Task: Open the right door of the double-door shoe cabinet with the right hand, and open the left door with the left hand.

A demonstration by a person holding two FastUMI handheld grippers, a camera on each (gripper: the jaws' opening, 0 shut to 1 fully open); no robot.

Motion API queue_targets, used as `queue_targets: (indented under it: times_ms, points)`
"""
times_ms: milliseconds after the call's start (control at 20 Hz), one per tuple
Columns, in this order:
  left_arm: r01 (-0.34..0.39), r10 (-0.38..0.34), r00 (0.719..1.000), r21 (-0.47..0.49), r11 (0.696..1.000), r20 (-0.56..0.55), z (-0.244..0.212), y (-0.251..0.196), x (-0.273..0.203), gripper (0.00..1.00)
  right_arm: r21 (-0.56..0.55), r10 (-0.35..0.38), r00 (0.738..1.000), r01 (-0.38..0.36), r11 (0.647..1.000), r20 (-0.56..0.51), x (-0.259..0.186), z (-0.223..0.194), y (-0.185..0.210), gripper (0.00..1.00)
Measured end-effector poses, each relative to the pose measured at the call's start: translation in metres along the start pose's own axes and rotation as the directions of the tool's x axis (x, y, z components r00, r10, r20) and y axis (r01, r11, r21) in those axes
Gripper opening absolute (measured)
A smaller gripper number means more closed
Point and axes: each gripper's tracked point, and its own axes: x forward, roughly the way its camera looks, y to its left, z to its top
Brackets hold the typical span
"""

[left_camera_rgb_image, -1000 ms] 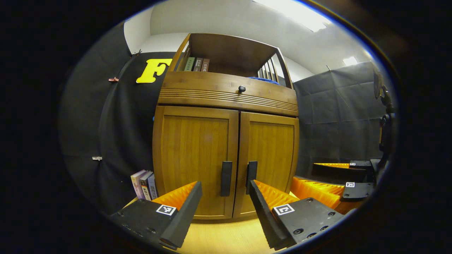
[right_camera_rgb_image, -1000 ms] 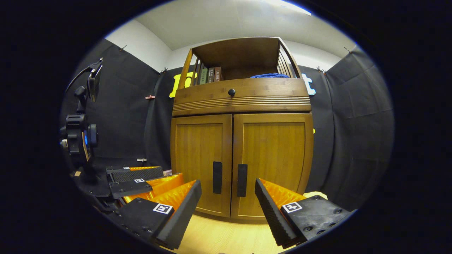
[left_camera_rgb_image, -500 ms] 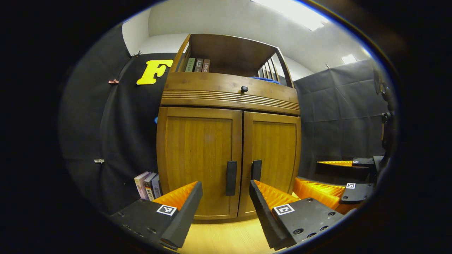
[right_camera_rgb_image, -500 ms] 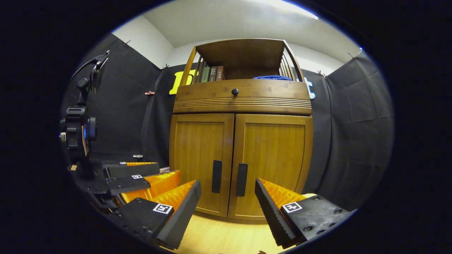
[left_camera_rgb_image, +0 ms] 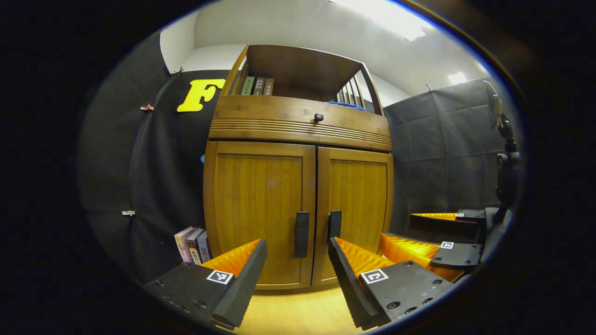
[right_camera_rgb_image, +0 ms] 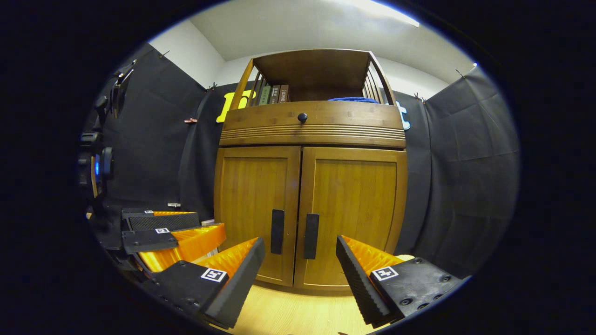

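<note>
While both doors stand shut, the wooden shoe cabinet (left_camera_rgb_image: pixel 298 186) rises straight ahead on the pale wood floor (right_camera_rgb_image: pixel 298 314), backed by black cloth walls. Its left door (left_camera_rgb_image: pixel 258 211) and right door (left_camera_rgb_image: pixel 356 209) meet at the middle, each with a dark vertical handle beside the seam: the left handle (left_camera_rgb_image: pixel 301 235) and the right handle (left_camera_rgb_image: pixel 334 225). Above the doors runs a ribbed drawer front with a small round knob (left_camera_rgb_image: pixel 318 117), and the open shelf on top holds a few upright books (left_camera_rgb_image: pixel 257 86) and a blue cloth (right_camera_rgb_image: pixel 351 99). More books (left_camera_rgb_image: pixel 192 244) stand on the floor beside the cabinet's left side. The left gripper (left_camera_rgb_image: pixel 295 270) hangs with fingers spread wide, holding nothing, short of the handles. The right gripper (right_camera_rgb_image: pixel 298 267) is likewise spread wide and empty, facing the seam, apart from the doors.
</note>
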Motion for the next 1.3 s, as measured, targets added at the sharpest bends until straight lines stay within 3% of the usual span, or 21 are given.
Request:
queue_targets:
  times_ms: [400,750,950,1000,1050,1300]
  points:
    - [0.000,0.000,1.000,-0.024,1.000,0.030,0.004,0.003,-0.020,0.86,0.033,-0.019,1.000,0.020,0.999,-0.005,0.051,-0.014,-0.012,0.97]
    - [-0.026,0.026,0.999,0.003,1.000,0.034,0.002,0.018,-0.031,0.84,0.042,-0.028,0.997,0.031,0.999,-0.071,0.114,-0.055,-0.012,0.97]
    - [-0.018,0.018,0.999,-0.004,1.000,0.043,0.002,0.024,-0.033,0.83,0.029,-0.056,0.997,0.058,0.998,-0.048,0.144,-0.061,-0.018,0.99]
    - [-0.016,0.016,0.999,-0.006,1.000,0.046,0.001,0.025,-0.032,0.83,0.021,-0.066,0.997,0.067,0.998,-0.046,0.151,-0.064,-0.020,0.95]
    - [-0.019,0.019,0.999,-0.005,1.000,0.049,0.001,0.028,-0.033,0.83,0.013,-0.071,0.996,0.071,0.997,-0.048,0.157,-0.069,-0.021,0.99]
    - [-0.037,0.037,0.998,0.002,0.999,0.060,-0.001,0.038,-0.033,0.82,0.010,-0.080,0.995,0.081,0.997,-0.053,0.180,-0.083,-0.022,0.95]
